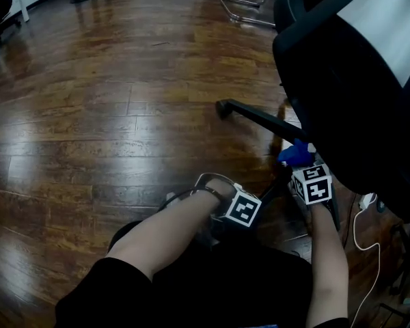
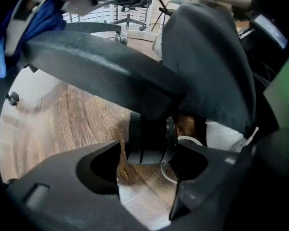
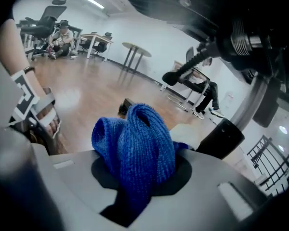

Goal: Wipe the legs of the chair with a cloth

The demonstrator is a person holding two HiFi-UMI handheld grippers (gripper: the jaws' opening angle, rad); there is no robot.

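Just beyond right gripper, clamped on blue cloth: black chair leg, long axis pointing left; seat overhangs; left gripper, jaws apart around black stem; white cable rightward.

- The cloth is blue and knitted. It is bunched up in a lump and pinched in the jaws of the right gripper. In the head view it sits at 3 o'clock, against the chair leg.
- The chair leg is black, long and thin. It stays low over the wood floor and points toward 10 o'clock.
- The chair is black and fills the 2 o'clock corner.
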